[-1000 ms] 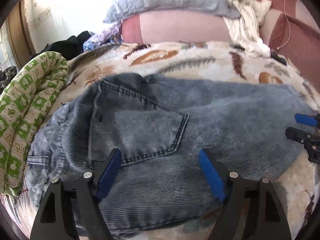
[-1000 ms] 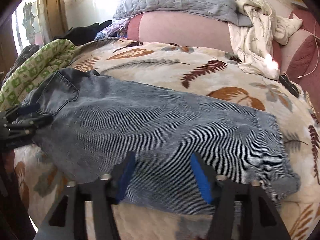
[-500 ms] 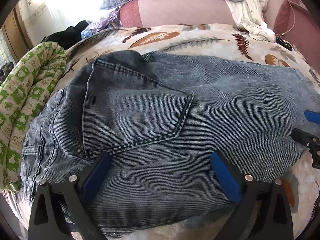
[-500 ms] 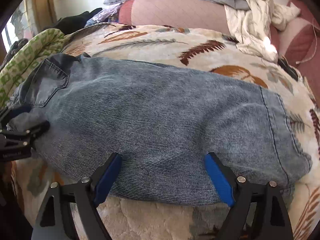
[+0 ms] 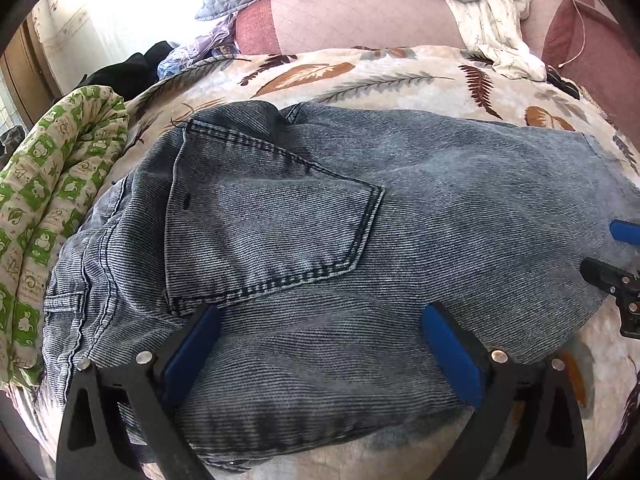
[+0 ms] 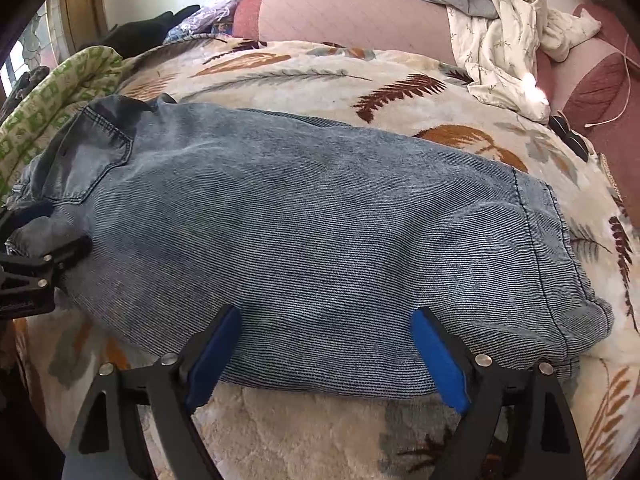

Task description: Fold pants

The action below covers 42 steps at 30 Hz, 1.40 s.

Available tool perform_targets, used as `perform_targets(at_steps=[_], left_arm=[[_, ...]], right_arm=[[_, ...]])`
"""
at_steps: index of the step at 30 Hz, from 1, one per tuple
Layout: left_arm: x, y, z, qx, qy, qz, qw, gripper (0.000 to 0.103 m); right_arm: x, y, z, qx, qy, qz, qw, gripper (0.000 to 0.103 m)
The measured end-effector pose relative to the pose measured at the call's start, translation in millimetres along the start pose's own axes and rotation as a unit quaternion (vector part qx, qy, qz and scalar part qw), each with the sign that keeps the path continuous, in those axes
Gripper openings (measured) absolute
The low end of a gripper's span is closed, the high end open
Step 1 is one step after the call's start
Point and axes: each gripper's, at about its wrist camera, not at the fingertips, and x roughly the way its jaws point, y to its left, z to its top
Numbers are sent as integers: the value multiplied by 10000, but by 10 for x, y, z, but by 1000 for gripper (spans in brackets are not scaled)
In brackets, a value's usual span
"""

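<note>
Faded blue-grey denim, the pants (image 5: pixel 340 248) lay folded lengthwise and flat on the leaf-print blanket (image 5: pixel 360 76). The left gripper (image 5: pixel 320 344) hung over their waist end, jaws spread wide and empty; the right gripper (image 6: pixel 326 344) stood equally wide over the near edge. Only the left view showed the back pocket (image 5: pixel 272 224) fully; only the right showed the hem (image 6: pixel 540 248).

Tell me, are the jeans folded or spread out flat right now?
Folded once lengthwise: the jeans lie as one leg-wide strip on the blanket, with a single back pocket on top.
</note>
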Motion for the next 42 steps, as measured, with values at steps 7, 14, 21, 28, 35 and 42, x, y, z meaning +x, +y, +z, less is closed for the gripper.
perform_targets(at_steps=[7, 14, 21, 28, 35, 42], left_arm=[[-89, 44, -32, 21, -214, -99, 9997, 101], [-148, 136, -8, -104, -365, -121, 9992, 101], [-259, 262, 20, -268, -709, 165, 9970, 101], [-367, 720, 26, -1118, -990, 1022, 9835, 101], [-13, 1046, -61, -1799, -58, 1036, 9782, 101], [61, 1015, -42, -1725, -58, 1151, 9782, 103]], right_arm=[[-129, 88, 126, 13, -117, -228, 9997, 89], [-172, 360, 326, -232, -457, -303, 9982, 89], [18, 310, 649, 5, -434, -308, 9986, 89], [245, 215, 912, 158, -276, -35, 9995, 89], [539, 203, 1030, 184, -1, 159, 9997, 89], [785, 108, 1171, 337, 223, 398, 9984, 103]])
